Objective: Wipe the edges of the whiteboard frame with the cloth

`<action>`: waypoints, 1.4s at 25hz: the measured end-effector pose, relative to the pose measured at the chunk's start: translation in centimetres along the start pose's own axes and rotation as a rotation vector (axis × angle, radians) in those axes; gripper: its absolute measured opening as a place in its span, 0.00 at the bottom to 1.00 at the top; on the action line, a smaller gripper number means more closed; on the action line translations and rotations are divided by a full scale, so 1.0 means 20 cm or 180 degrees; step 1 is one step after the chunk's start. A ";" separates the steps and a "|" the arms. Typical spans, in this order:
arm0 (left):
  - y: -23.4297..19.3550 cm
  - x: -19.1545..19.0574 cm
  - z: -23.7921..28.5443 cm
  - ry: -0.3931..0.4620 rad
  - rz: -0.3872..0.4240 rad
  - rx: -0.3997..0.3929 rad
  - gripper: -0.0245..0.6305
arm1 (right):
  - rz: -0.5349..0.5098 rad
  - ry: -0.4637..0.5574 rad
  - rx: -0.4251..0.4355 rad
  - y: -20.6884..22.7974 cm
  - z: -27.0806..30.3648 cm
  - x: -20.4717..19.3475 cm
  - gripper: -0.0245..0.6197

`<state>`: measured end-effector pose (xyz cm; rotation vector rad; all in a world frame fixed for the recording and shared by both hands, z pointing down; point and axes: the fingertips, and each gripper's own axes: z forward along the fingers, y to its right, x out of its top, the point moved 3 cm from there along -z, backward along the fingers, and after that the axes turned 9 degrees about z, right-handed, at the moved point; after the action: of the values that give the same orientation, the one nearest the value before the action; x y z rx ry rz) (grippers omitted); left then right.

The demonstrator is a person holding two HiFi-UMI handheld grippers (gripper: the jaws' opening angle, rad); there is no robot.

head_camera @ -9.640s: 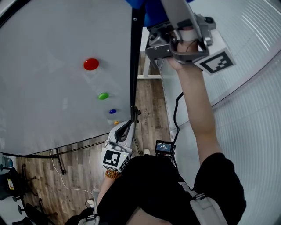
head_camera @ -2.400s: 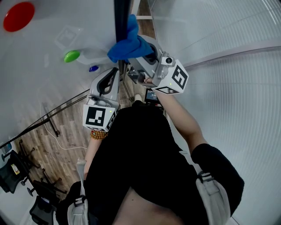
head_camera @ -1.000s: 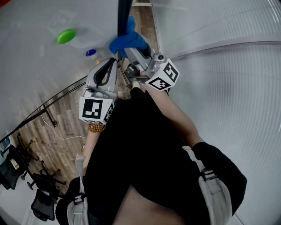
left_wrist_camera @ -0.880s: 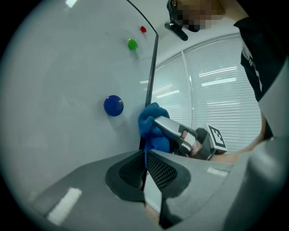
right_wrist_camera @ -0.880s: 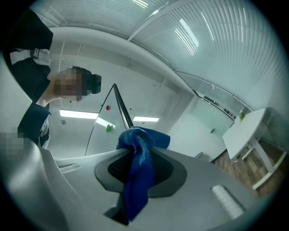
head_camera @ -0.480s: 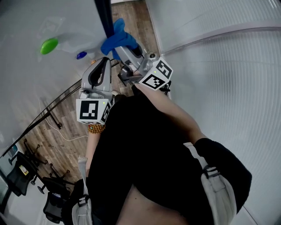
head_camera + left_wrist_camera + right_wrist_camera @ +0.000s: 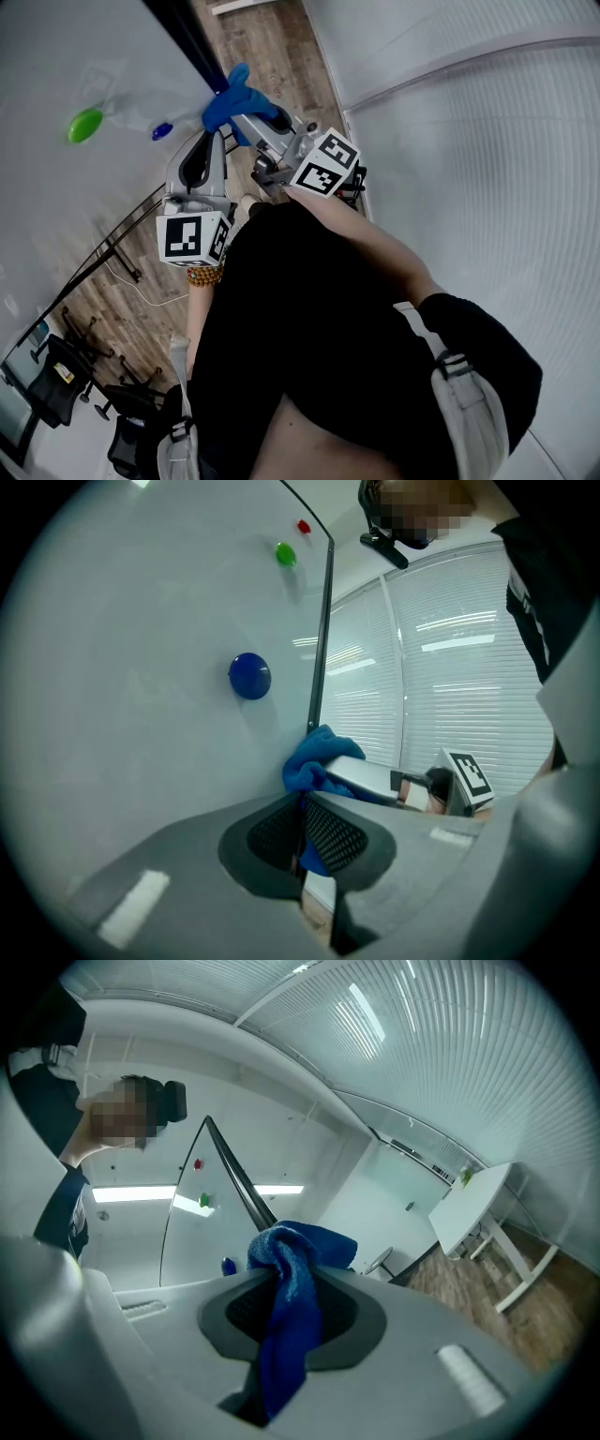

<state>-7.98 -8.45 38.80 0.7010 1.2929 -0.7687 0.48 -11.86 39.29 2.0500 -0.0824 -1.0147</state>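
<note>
Right gripper point(image 7: 291, 1309): jaws clamped on the blue cloth point(image 7: 281, 1279), a fold bunched above the pads & a tail hanging down btw. them. In the head view this gripper point(image 7: 247, 114) reaches up & left from its marker cube, w/ the cloth point(image 7: 234, 97) pressed onto the dark frame point(image 7: 187, 37) along the whiteboard's right edge, at the low end of that strip. The left gripper view shows the cloth point(image 7: 315, 757) wrapped round the same frame point(image 7: 324, 639), which runs on upward above it.

Left gripper point(image 7: 302, 838): pads pressed together, nothing pinched; the blue seen thru the slit is the cloth further off. In the head view it point(image 7: 208, 141) sits just left of the right gripper, pointed at the whiteboard point(image 7: 84, 47) near its btm right corner, close to the board face; can't tell if it touches.

On the board, by the right edge: blue magnet point(image 7: 162, 131) nearest the cloth, green magnet point(image 7: 84, 124) further left. The left gripper view adds a red magnet point(image 7: 303, 526) higher up, near the frame.

Person in a black top point(image 7: 309, 328), bead bracelet point(image 7: 202, 274) on the left wrist. Wood floor point(image 7: 272, 37) below the board, office chairs point(image 7: 56, 375) at btm left, slatted blinds point(image 7: 469, 103) at right. A white table point(image 7: 478, 1206) stands in the bkgd. of the right gripper view.
</note>
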 end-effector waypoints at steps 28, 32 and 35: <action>0.02 -0.08 0.02 -0.0129 -0.0006 -0.0063 0.04 | 0.0501 -0.0442 -0.0171 0.16 -0.01 -0.20 0.15; 0.02 -0.09 -0.01 -0.0134 -0.0030 -0.0037 0.04 | 0.0604 -0.0496 -0.0274 0.22 -0.03 -0.29 0.15; 0.01 -0.08 -0.01 -0.0114 -0.0032 -0.0017 0.04 | 0.0650 -0.0514 -0.0249 0.24 -0.03 -0.28 0.15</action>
<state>-8.10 -7.96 40.43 0.6742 1.2663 -0.7824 -1.59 -12.46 46.46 1.8446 -0.3246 -1.0361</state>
